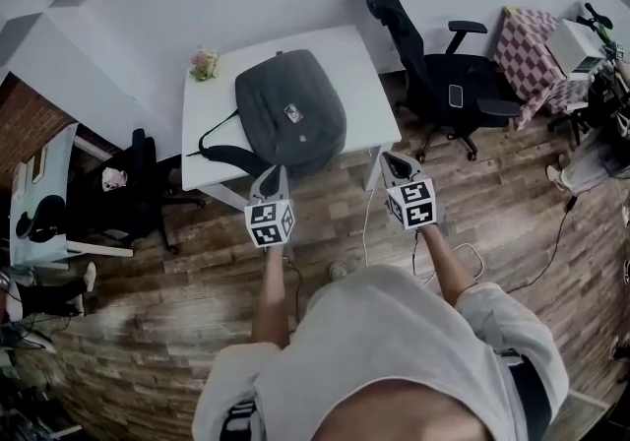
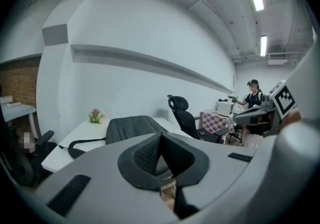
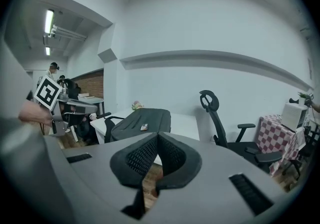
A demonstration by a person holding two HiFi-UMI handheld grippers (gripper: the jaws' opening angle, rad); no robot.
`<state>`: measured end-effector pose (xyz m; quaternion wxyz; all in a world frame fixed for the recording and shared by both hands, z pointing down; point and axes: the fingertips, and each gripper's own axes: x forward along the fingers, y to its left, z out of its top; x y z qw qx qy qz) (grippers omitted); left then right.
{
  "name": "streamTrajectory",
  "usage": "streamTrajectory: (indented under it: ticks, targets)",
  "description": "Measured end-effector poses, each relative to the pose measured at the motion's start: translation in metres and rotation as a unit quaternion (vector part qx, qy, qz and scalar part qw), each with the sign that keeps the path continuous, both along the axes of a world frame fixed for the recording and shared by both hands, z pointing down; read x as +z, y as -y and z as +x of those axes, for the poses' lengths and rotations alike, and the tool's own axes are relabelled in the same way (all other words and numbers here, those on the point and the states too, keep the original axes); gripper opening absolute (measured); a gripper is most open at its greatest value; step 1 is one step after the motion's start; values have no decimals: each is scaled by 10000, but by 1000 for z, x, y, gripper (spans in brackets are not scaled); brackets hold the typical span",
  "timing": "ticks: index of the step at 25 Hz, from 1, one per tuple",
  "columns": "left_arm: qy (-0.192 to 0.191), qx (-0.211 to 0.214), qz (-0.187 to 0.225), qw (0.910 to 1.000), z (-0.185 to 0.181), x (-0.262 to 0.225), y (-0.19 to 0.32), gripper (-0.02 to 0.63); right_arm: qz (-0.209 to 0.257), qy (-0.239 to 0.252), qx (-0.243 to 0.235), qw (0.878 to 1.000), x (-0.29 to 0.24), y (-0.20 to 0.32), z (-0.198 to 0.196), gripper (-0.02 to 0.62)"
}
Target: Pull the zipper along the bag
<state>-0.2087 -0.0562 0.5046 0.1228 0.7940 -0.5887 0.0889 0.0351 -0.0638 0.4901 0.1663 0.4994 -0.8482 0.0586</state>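
Observation:
A dark grey backpack (image 1: 291, 112) lies flat on a white table (image 1: 356, 53), its strap hanging over the left front edge. The backpack (image 2: 131, 129) also shows in the left gripper view, and the backpack (image 3: 141, 119) sits ahead in the right gripper view. My left gripper (image 1: 274, 176) is held in front of the table's near edge, shut and empty. My right gripper (image 1: 396, 166) hovers off the table's front right corner, also shut with nothing in it. Both are short of the bag. The zipper is too small to make out.
A black office chair (image 1: 433, 75) stands right of the table. A small flower pot (image 1: 205, 63) sits at the table's back left corner. A checkered cloth-covered stand (image 1: 530, 57) is at far right. Another chair (image 1: 138, 183) and a desk (image 1: 39, 195) are at left. A person (image 2: 254, 99) stands far off.

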Motion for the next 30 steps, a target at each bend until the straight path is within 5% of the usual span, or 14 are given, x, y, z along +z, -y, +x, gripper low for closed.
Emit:
streamTrajectory:
  ticks: [10,19,30]
  targets:
    - [57,379,-252,9989,25,22,64,26,-326,-2,188,9993,27,47,12,14]
    - [237,47,-668,9975,28,40,111,26,-601,39,-393,9974,42,133,4,14]
    - [1342,447,-1135,9834,62,72,118,26,-1006,168,-1178,9878,83,198,-3,14]
